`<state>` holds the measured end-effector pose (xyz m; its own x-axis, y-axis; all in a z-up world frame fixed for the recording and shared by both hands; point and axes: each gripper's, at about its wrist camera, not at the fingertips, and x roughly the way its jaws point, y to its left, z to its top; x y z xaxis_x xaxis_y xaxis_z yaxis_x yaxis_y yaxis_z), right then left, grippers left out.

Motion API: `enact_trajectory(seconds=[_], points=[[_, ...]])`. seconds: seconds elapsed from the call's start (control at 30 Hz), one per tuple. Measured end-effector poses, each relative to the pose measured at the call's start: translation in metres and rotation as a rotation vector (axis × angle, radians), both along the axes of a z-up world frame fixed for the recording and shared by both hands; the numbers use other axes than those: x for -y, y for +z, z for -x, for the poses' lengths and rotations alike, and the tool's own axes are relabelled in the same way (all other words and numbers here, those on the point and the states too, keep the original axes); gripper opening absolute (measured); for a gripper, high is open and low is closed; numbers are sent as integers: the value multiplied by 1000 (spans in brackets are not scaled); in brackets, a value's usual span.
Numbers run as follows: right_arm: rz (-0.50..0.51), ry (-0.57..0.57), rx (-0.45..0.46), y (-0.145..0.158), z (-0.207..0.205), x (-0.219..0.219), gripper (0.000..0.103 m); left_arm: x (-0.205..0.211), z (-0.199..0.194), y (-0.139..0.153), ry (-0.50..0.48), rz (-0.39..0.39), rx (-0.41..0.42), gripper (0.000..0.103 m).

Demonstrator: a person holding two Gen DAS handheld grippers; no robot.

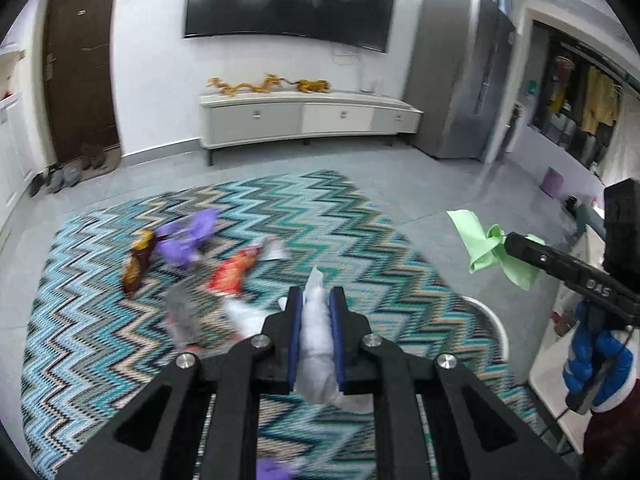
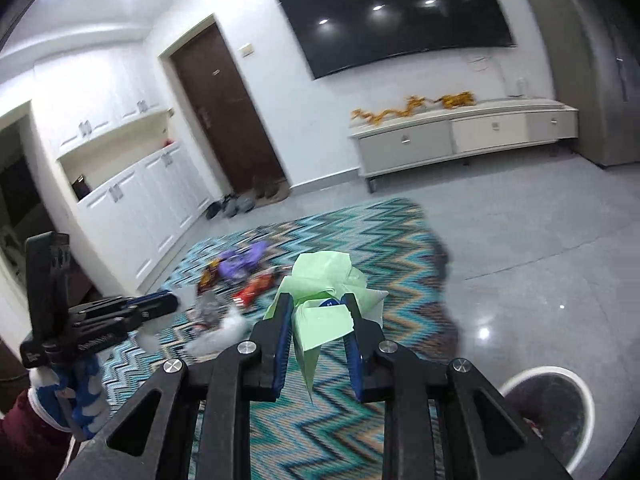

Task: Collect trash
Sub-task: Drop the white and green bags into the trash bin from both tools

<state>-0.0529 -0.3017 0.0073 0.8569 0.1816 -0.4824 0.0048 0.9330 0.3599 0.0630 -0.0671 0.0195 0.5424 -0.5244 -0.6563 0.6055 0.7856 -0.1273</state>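
A crumpled white tissue is clamped between the blue-padded fingers of the left gripper, held above the zigzag rug. A crumpled green paper is pinched in the right gripper; a folded corner is seen hanging below the pads. In the left wrist view the right gripper is seen at 3 o'clock with the green paper at its tip. In the right wrist view the left gripper is seen at 9 o'clock, white material at its tip.

A white-rimmed trash bin with a dark liner is seen at 4 o'clock in the right wrist view, on the grey tile beside the rug.

Farther on the rug, at 10 to 11 o'clock in the left wrist view, loose trash is scattered: a grey wrapper, a white tissue, an orange snack packet, a purple bag and a brown wrapper. All are motion-blurred.

At 12 o'clock, a white TV cabinet is seen below a wall-mounted television.
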Motion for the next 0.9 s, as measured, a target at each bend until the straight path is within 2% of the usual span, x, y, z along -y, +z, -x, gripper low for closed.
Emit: enact_trajectory(seconds=[0.13, 0.3, 0.43, 0.57, 0.67, 0.7, 0.73, 0.8, 0.87, 0.9], points=[[-4, -115, -30, -15, 32, 50, 23, 49, 11, 3, -112, 21, -41, 13], [-1, -268, -133, -53, 60, 106, 23, 127, 25, -5, -250, 29, -105, 13], [-29, -347, -238, -97, 69, 145, 23, 202, 40, -23, -354, -7, -136, 13], [-77, -398, -321, -137, 70, 173, 24, 264, 46, -49, -402, -48, -176, 16], [-99, -425, -356, -157, 69, 190, 26, 301, 45, -69, -416, -55, -222, 17], [-99, -435, -366, -161, 69, 194, 26, 312, 44, -75, -428, -52, -245, 23], [-98, -445, -376, -166, 69, 198, 26, 320, 45, -81, -434, -57, -260, 34], [-93, -464, -394, -173, 71, 205, 41, 330, 45, -88, -438, -53, -282, 51], [-82, -482, -405, -177, 75, 210, 54, 336, 47, -90, -447, -43, -299, 53], [-80, -487, -408, -177, 76, 210, 55, 336, 49, -89, -449, -39, -298, 54]])
